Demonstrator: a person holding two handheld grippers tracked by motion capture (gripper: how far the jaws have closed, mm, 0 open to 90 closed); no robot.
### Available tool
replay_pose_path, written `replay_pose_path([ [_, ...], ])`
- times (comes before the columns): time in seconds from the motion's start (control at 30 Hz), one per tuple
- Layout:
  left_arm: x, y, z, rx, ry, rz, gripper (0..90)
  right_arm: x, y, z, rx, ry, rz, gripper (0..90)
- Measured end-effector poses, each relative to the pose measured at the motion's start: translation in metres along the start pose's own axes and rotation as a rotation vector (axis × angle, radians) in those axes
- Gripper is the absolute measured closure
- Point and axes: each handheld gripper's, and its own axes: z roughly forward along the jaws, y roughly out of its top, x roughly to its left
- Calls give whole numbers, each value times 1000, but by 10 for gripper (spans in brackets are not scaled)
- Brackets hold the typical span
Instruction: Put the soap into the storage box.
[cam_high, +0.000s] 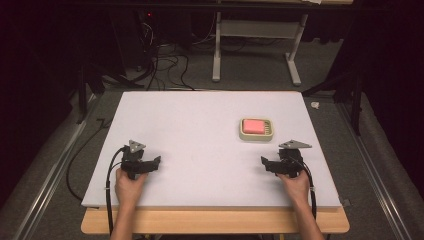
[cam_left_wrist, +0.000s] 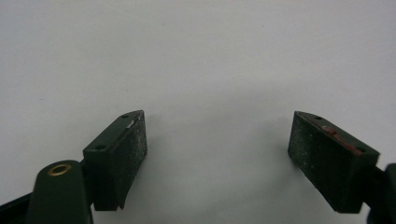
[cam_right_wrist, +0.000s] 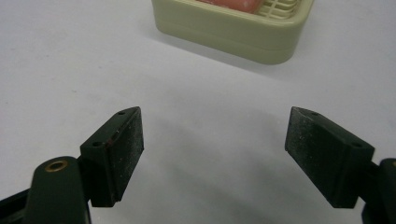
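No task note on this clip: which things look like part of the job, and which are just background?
Likely part of the job:
- soap dish with pink soap in it, on the white table top
- left gripper and right gripper, both open and empty

Just lying about:
- cables on the floor
- grey stand beyond the table

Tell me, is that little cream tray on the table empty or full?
Full: a pink block lies inside the cream tray, covering most of it; slats show at one end. What the block is, I cannot tell.
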Motion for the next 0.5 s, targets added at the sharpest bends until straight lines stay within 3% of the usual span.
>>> replay_pose_path([
  [0.5,0,0,0,0,0,0,202,2,-4,11,40,-9,-22,201],
])
